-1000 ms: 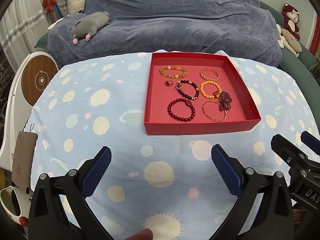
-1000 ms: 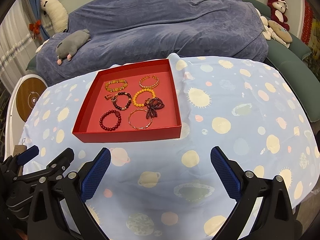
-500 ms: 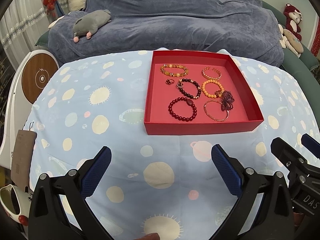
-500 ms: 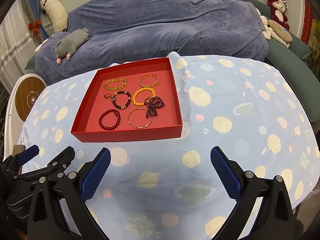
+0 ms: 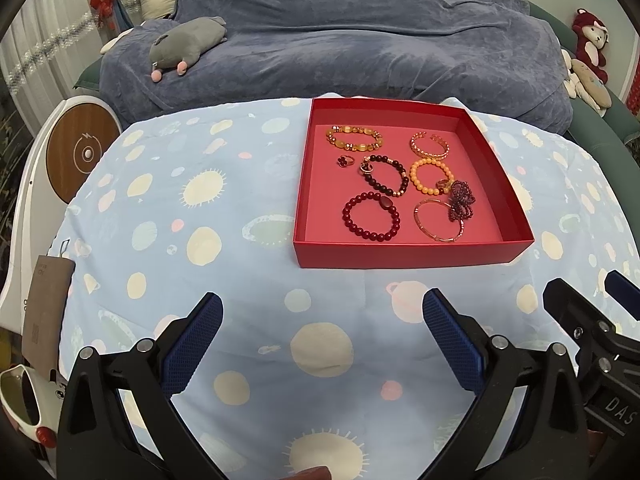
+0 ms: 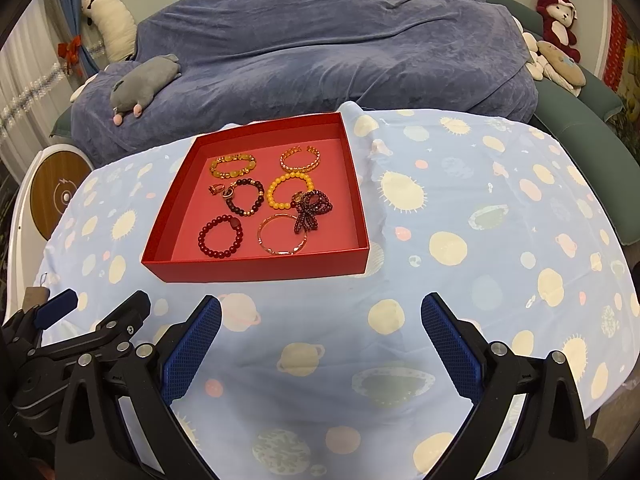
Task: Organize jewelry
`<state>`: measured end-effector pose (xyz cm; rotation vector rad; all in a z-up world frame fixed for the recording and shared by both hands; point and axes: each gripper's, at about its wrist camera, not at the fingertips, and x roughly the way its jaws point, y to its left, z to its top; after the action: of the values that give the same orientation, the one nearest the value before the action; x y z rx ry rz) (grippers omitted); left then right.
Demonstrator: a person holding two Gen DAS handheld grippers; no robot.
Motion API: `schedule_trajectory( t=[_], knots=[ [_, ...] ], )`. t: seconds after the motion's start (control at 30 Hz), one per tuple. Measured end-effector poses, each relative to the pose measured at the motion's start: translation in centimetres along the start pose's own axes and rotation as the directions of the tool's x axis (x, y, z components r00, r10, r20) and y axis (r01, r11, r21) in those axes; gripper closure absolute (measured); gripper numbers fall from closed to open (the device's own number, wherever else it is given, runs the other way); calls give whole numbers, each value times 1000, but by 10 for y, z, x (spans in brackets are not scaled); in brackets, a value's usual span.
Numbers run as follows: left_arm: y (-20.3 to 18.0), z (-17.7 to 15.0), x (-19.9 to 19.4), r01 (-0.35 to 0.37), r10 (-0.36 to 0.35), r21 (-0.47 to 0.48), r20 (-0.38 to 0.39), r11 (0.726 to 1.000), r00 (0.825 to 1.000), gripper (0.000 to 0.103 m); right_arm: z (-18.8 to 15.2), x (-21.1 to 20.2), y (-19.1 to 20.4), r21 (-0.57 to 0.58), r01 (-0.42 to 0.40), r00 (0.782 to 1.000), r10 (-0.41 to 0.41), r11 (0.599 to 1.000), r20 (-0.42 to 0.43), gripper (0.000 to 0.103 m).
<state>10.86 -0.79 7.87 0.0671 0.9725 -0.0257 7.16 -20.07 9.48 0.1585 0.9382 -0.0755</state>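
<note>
A shallow red box (image 5: 404, 255) (image 6: 256, 270) sits on the blue patterned cloth and holds several bracelets and rings. Among them are a dark red bead bracelet (image 5: 371, 216) (image 6: 220, 236), an orange bead bracelet (image 5: 431, 176) (image 6: 289, 191) and a thin gold bangle (image 5: 438, 220) (image 6: 281, 234). My left gripper (image 5: 322, 322) is open and empty, hanging over the cloth in front of the box. My right gripper (image 6: 320, 322) is open and empty too, a little to the right of the box front. Each gripper shows at the edge of the other's view.
The cloth-covered table (image 5: 200, 208) ends at a sofa under a blue blanket (image 5: 360, 32) with a grey plush toy (image 5: 188, 44). A white stand with a round wooden disc (image 5: 82, 156) is at the left edge. More plush toys (image 6: 558, 28) sit far right.
Both grippers have drifted slightly, so the box appears a little lower and nearer in both views. Jaws stayed open and the jewelry has not moved.
</note>
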Motion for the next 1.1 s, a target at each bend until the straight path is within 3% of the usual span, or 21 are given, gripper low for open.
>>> schedule_trajectory(
  t=[1.1],
  knots=[
    [2,-2,10,-13,13,-18,-19,1000,1000,7,-5,11,4,-10,4,1000,-4,1000,-9,6]
  ],
)
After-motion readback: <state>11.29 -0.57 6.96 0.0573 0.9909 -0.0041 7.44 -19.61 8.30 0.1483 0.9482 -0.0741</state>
